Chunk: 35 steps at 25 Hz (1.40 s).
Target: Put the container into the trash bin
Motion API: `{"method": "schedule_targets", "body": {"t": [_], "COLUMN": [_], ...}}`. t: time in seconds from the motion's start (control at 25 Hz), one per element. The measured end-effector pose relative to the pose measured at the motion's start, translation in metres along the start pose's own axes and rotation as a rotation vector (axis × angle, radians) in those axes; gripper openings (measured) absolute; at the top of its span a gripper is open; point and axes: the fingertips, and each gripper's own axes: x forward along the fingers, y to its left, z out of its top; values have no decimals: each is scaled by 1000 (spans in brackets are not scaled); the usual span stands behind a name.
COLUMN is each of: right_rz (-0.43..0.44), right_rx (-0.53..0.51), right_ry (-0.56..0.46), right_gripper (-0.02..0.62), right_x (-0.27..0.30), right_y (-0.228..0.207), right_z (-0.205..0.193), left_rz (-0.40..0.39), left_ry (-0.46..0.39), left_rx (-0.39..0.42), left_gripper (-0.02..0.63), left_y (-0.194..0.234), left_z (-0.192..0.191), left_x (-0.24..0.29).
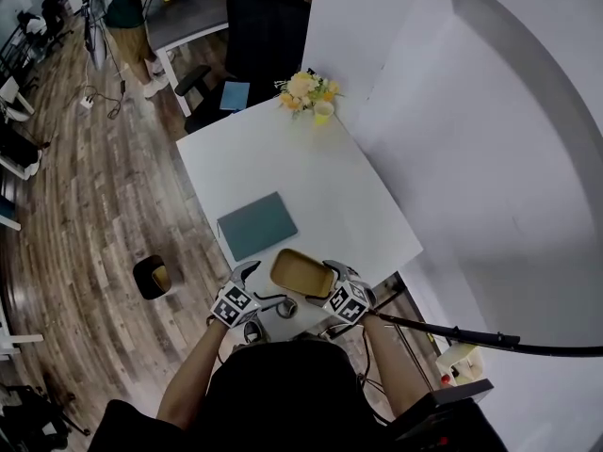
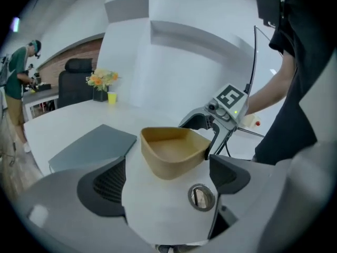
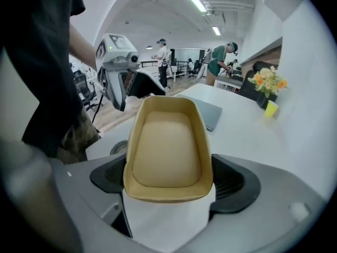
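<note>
With the fingers of the right gripper [image 3: 171, 179] clamped on the tan container [image 3: 167, 146] just above the tabletop's [image 1: 330, 186] near edge, and those of the left gripper [image 2: 166, 182] apart and empty, the carry to the trash bin [image 1: 153, 277] on the floor at the left likely wants a steady squeeze and a slow swing.

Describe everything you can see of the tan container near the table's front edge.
The container is a shallow, open, empty tray with rounded corners. It is tan and matte and looks like paper pulp. It is at the near edge of the white table. Its near end lies between the pads of the right gripper, which look closed on it. The left gripper faces its other side, jaws apart, not clearly touching it.
</note>
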Motion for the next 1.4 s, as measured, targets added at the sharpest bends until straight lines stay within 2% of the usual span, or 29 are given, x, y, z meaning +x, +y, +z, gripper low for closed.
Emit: {"method": "schedule_targets", "body": {"t": [0.08,0.44,0.52,0.64,0.68,0.76,0.84,0.96,1.08,1.2,1.32,1.4], "right_rz": [-29,-160,-184,-234,-251,-271,-280,-288,-297,-337,-403,-438], "right_rx": [52,151,200,235,237,241,242,225,181,60,-130,-284], "right_ry": [-35,-89,-97,-87,-83,-84,-91,-105,-115,-118,-82,-57], "right_gripper": [494,494,492,492,492,491,491,491,491,491,491,491], "right_x": [-8,-21,-22,-26,-27,-28,-30,-34,-42,-60,-81,-93], "right_y": [-3,2,3,1,0,2,6,14,25,35,38,43], "right_z": [8,41,44,47,48,53,59,74,89,97,100,104], "left_rz": [13,61,66,77,87,111,135,158,153,102,-7,-132], "left_ry": [-24,-153,-191,-248,-265,-293,-319,-356,-392,-438,-459,-443], "left_rx": [2,27,38,59,63,64,63,52,14,-88,-184,-227], "left_gripper": [491,482,419,199,166,144,95,74,58,72,169,187], "left_y": [2,-2,-8,-11,-9,-7,-6,-3,1,4,2,-6], "left_z": [4,30,35,44,47,51,53,55,55,58,65,72], "left_x": [-8,-39,-51,-66,-70,-79,-88,-101,-111,-128,-148,-154]}}
